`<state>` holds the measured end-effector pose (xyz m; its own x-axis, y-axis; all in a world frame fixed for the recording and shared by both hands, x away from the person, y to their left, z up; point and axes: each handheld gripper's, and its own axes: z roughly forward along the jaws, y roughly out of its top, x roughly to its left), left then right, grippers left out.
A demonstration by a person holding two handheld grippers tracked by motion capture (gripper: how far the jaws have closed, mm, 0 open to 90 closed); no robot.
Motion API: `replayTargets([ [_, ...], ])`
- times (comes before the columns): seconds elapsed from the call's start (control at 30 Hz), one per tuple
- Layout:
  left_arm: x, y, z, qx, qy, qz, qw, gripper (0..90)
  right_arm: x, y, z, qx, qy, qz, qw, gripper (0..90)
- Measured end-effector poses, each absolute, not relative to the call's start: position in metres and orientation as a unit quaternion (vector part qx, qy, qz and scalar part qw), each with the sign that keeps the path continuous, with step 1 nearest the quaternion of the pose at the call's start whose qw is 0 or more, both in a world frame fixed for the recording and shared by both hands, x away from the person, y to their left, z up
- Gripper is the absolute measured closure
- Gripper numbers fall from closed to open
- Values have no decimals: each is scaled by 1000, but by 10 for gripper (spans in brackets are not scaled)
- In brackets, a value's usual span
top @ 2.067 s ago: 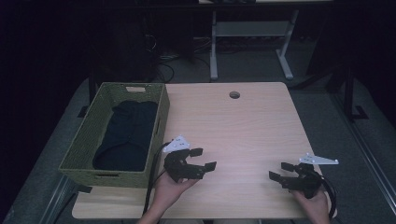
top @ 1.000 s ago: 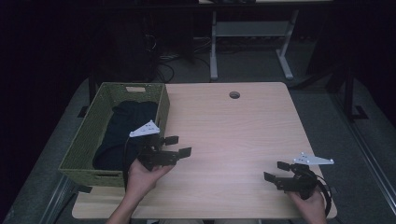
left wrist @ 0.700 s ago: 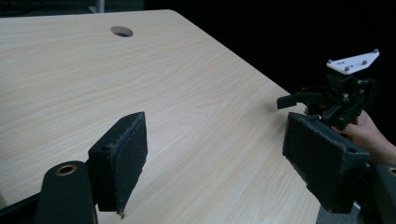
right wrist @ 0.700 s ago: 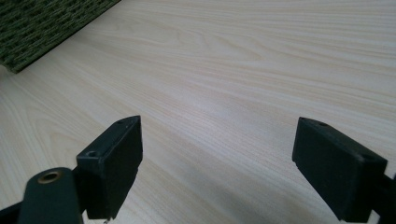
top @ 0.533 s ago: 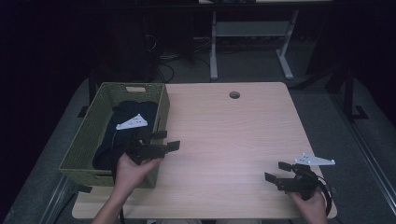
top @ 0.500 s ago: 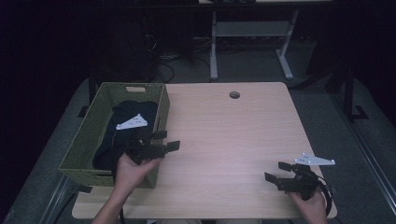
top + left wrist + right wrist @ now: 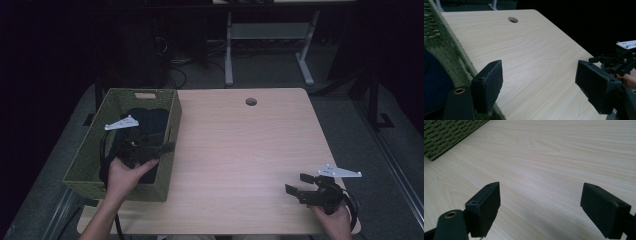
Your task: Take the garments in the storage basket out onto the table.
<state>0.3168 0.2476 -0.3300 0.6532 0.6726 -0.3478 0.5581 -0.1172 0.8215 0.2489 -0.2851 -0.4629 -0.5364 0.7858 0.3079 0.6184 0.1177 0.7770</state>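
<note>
A green woven basket (image 7: 172, 125) stands on the left part of the wooden table (image 7: 240, 150), and dark clothing (image 7: 150, 122) lies inside it. My left gripper (image 7: 159, 142) is open and hovers over the basket's right side, its jaws pointing right across the rim. In the left gripper view the left gripper (image 7: 541, 82) straddles the basket rim (image 7: 456, 57), with dark blue cloth (image 7: 434, 80) at the left. Near the table's front right corner my right gripper (image 7: 296, 183) is open and holds nothing. The right gripper (image 7: 546, 207) looks over bare wood toward the basket wall (image 7: 449, 135).
A round cable hole (image 7: 251, 102) sits near the table's far edge. A white desk frame (image 7: 265, 35) and cables stand on the dark floor behind. The other hand's gripper (image 7: 616, 62) shows far off in the left gripper view.
My left gripper has moved from the table's front, left and away, to above the basket. The right gripper has stayed near the front right corner.
</note>
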Motion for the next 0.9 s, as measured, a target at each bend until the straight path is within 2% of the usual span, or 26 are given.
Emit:
replayTargets([
  [0.9,340,294,-332,730,454,62,506,217,247,-286,-464,474,745,461,85,160],
])
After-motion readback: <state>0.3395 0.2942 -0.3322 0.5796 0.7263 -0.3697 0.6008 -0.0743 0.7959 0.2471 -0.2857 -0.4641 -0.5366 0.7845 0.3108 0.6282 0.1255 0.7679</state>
